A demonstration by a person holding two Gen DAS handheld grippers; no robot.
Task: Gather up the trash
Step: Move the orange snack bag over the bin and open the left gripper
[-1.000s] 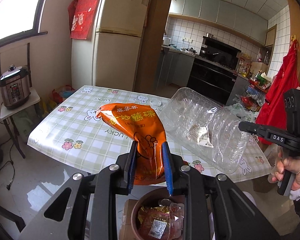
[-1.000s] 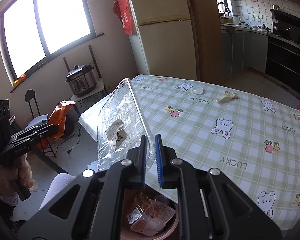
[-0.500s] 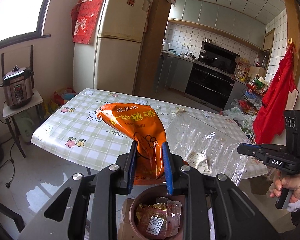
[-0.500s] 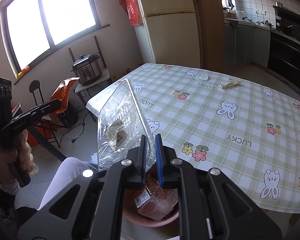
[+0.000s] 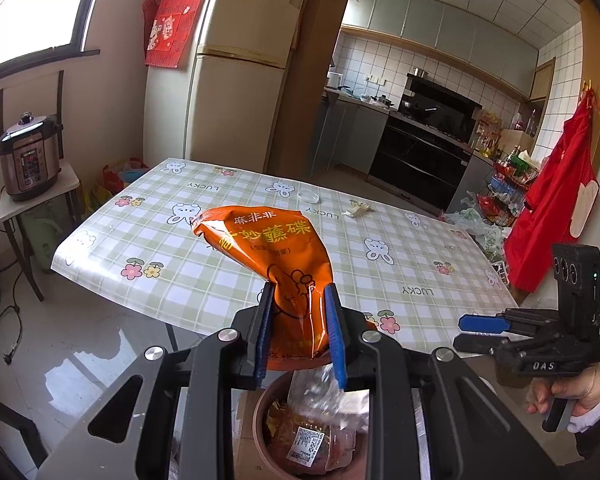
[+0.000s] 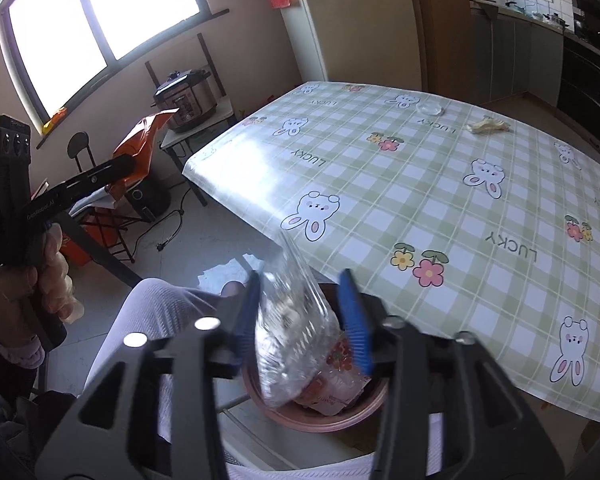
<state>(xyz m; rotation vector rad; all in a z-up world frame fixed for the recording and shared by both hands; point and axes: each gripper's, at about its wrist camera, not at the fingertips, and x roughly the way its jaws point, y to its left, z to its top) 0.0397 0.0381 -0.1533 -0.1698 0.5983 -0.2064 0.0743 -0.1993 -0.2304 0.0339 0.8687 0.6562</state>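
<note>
1. Left wrist view: the left tool (image 5: 298, 330) is clamped on an orange snack bag (image 5: 274, 256), its blue pads pinching the bag's lower part. The bag stands up from the pads toward 12 o'clock, with its torn top leaning toward 11 o'clock.
2. Below the tool, at 6 o'clock, a brown waste bin (image 5: 260, 424) holds wrappers. A clear plastic tray (image 5: 320, 394) lies in its mouth.
3. Beyond the bag is the tabletop (image 5: 180, 264), under a green checked cloth with rabbits and flowers. A small clear lid (image 5: 310, 196) and a crumpled pale scrap (image 5: 358, 210) lie on it near the far edge, at 12 to 1 o'clock.
4. At 4 o'clock a person's hand holds the right tool (image 5: 482, 334), seen from the side, with its two fingers set apart.
5. Right wrist view: the right tool (image 6: 300, 312) has just been opening. Its jaws stand apart, and the clear plastic tray (image 6: 292, 340), blurred, sits between them over the waste bin (image 6: 320, 420). The pads are not pressing on it.
6. The tabletop (image 6: 440, 184) fills the frame from 12 to 4 o'clock, with the lid (image 6: 430, 109) and scrap (image 6: 486, 125) at 1 o'clock.
7. At 9 o'clock the left tool (image 6: 124, 166) carries the orange bag (image 6: 142, 146). A pressure cooker (image 6: 186, 100) stands on a side stand behind it.
</note>
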